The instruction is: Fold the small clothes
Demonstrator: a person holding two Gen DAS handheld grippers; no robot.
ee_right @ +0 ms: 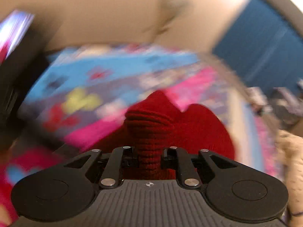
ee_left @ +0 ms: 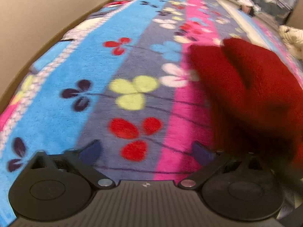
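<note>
A dark red knitted garment (ee_left: 251,87) hangs blurred at the right of the left wrist view, over the flowered blanket (ee_left: 121,60). My left gripper (ee_left: 146,151) hovers above the blanket with its blue-tipped fingers (ee_left: 90,151) wide apart and nothing between them. In the right wrist view my right gripper (ee_right: 149,157) is shut on a ribbed bunch of the red garment (ee_right: 151,128), which rises from between the jaws and spreads to the right. That whole view is smeared by motion.
The blanket covers a bed with blue, purple and pink stripes and flower prints. A beige wall (ee_left: 37,15) runs along its left edge. A cream fuzzy cloth (ee_left: 291,37) lies at the far right, with cluttered bags (ee_left: 272,0) beyond the bed.
</note>
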